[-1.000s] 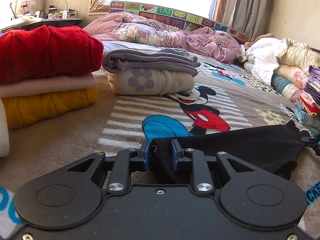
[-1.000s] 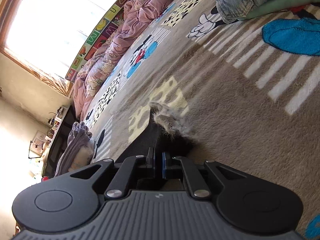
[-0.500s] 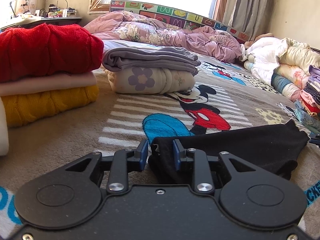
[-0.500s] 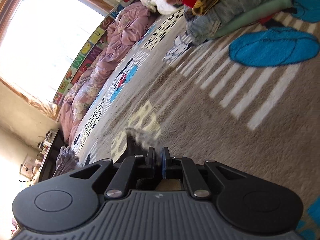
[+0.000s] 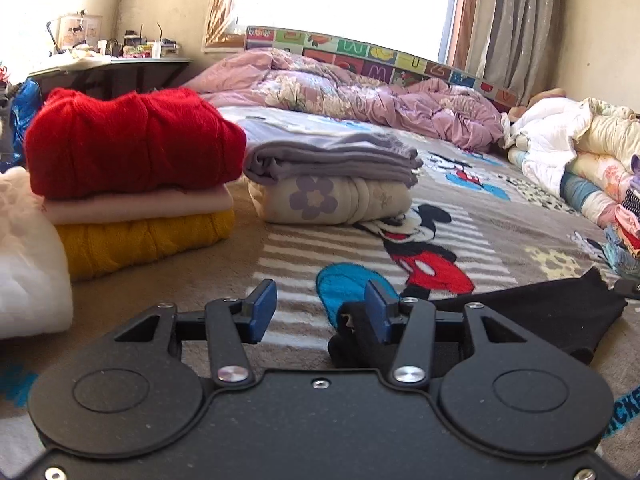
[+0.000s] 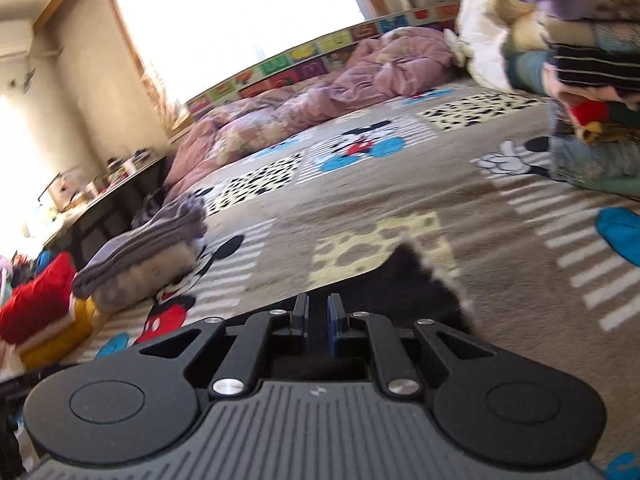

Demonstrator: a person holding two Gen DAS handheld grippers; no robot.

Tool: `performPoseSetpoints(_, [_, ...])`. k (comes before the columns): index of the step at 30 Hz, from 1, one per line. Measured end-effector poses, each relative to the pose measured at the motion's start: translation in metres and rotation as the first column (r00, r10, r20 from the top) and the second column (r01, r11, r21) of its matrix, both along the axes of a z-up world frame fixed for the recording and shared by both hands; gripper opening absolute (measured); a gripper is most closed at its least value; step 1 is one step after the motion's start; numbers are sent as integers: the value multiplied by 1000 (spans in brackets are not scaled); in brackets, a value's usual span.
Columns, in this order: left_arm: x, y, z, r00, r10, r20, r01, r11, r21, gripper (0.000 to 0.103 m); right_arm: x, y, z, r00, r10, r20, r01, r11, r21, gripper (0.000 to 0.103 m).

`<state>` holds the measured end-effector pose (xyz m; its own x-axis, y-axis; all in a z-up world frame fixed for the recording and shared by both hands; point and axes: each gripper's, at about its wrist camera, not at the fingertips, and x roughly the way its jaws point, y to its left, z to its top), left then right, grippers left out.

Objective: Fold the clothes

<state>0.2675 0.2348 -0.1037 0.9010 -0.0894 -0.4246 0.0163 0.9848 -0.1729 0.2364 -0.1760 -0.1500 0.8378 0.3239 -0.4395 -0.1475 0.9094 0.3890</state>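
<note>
Here the opening left gripper (image 5: 320,312) has black garment (image 5: 532,320) beside its right finger.

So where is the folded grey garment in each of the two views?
Left wrist: grey garment, centre, upper half, on a cream flowered bundle.
Right wrist: grey garment, left, mid-height, blurred.
Shared landmark: red sweater to its left.

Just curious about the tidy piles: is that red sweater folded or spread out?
Folded. The red sweater sits as a compact bundle topping a neat stack, over a pale garment and a yellow knit.
</note>
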Motion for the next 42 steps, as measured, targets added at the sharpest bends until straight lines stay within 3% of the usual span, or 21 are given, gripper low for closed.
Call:
performPoseSetpoints(4, [-7, -31, 11, 980, -192, 44, 192, 981, -7, 40, -8, 51, 2, 987, 162, 12, -161, 985, -65, 13])
performPoseSetpoints(7, [-3, -58, 2, 952, -305, -5, 305, 952, 27, 32, -20, 89, 2, 961, 276, 19, -272, 955, -117, 13])
performPoseSetpoints(10, [2, -70, -11, 944, -325, -58, 328, 943, 50, 30, -31, 115, 1, 934, 358, 22, -350, 923, -159, 13])
performPoseSetpoints(14, [-7, -56, 2, 934, -358, 0, 358, 934, 13, 30, -31, 122, -1, 934, 357, 8, -353, 926, -135, 14])
performPoseSetpoints(17, [-27, -51, 15, 874, -484, 42, 483, 875, 40, 30, -27, 116, -1, 940, 341, 2, -338, 934, -115, 14])
performPoseSetpoints(20, [-38, -65, 7, 805, -593, -33, 593, 800, 93, 30, -33, 110, 7, 936, 349, 55, -340, 932, -126, 18])
performPoseSetpoints(22, [-40, -76, -4, 774, -627, -93, 634, 765, 116, 30, -45, 117, 14, 911, 401, 98, -372, 900, -226, 25])
performPoseSetpoints(24, [-37, -84, -16, 781, -608, -141, 624, 769, 139, 31, -54, 128, 14, 881, 463, 102, -409, 851, -331, 32])
performPoseSetpoints(28, [-34, -92, -28, 806, -567, -171, 591, 785, 184, 31, -59, 149, 7, 852, 516, 85, -427, 780, -457, 33])
performPoseSetpoints(31, [-36, -86, -21, 837, -533, -119, 546, 813, 202, 44, -54, 153, 5, 861, 502, 77, -419, 788, -451, 30])
performPoseSetpoints(35, [-35, -83, -19, 864, -497, -79, 501, 835, 227, 45, -42, 143, 7, 885, 460, 71, -413, 846, -337, 29])
performPoseSetpoints(42, [-34, -94, -21, 851, -518, -88, 521, 812, 262, 45, -30, 129, 8, 902, 428, 53, -409, 889, -206, 27])
